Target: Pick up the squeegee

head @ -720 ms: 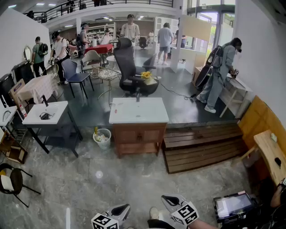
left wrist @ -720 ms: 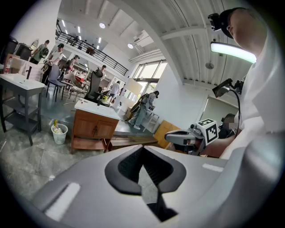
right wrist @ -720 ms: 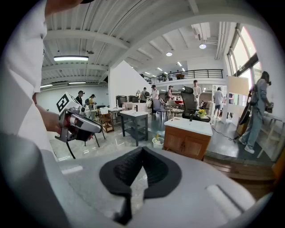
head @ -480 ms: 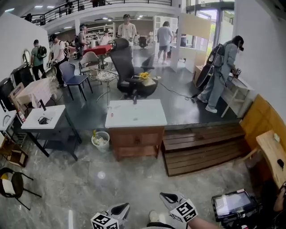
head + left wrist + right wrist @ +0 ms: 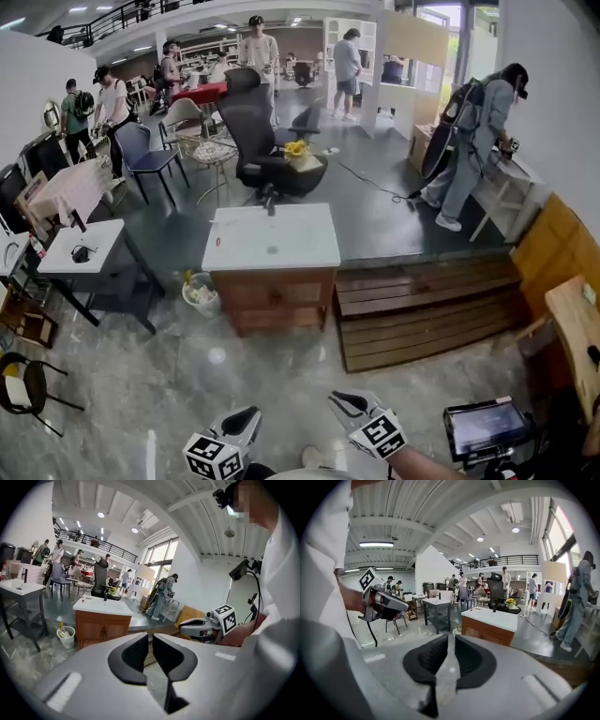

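While both grippers are hovering low over the marbled floor (image 5: 234, 370), a wide bare stretch of that floor is lying open between them and the wooden vanity cabinet (image 5: 272, 292). The left gripper (image 5: 150, 638) is holding nothing, its jaws drawn almost together with only a thin slit showing between them. The right gripper (image 5: 451, 638) is showing the same, its jaws nearly touching and empty. The cabinet's white top (image 5: 291, 253) is overhanging the wood front a little, with its near edge facing the grippers. A white bin (image 5: 199, 292) is sitting just beside the cabinet's left side. Slatted wooden steps (image 5: 422, 305) are lying just beside its right side and running toward a wooden table (image 5: 574, 323) at the right edge. To the left, past a gap of floor, a smaller white sink stand (image 5: 82, 246) is standing on dark legs. A black chair (image 5: 23, 380) is crowding the lower left corner, and a tablet screen (image 5: 483, 427) is sitting near the right gripper.

The squeegee (image 5: 217, 242) is barely showing. It is appearing only as a small thin thing with a red spot, lying flat on the white top near its left edge and well apart from both grippers. It is too small for its shape to be told.

Counting what is showing: two grippers, one cabinet, one bin, one dark tap (image 5: 270, 199) at the top's far edge, one red-marked squeegee and two white-topped stands.
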Demonstrator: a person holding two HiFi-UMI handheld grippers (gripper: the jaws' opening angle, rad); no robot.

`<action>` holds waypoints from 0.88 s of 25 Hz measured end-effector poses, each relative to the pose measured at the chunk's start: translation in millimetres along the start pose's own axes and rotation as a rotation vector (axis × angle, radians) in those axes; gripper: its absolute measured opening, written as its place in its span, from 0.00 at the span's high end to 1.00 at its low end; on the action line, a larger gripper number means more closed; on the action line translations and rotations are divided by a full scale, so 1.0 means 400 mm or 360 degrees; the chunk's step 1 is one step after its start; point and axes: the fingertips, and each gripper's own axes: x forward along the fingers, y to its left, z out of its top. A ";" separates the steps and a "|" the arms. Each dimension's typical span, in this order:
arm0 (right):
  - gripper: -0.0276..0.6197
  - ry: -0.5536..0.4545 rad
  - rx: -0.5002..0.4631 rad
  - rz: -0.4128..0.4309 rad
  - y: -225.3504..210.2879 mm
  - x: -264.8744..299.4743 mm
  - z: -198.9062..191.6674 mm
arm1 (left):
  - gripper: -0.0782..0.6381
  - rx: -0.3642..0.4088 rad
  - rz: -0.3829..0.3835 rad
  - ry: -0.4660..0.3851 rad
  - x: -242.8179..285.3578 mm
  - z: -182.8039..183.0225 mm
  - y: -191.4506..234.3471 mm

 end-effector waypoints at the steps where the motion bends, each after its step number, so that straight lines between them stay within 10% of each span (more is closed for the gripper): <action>1: 0.90 0.0002 0.0007 -0.0002 -0.018 0.008 -0.001 | 0.84 -0.0004 0.0018 0.0003 0.016 0.005 0.010; 13: 0.88 0.0018 0.0037 -0.0052 -0.196 0.200 0.055 | 0.79 -0.0060 0.0082 0.0015 0.213 0.070 0.223; 22: 0.88 0.0027 -0.0019 -0.0184 -0.337 0.471 0.241 | 0.76 0.0032 -0.0015 -0.0030 0.380 0.279 0.522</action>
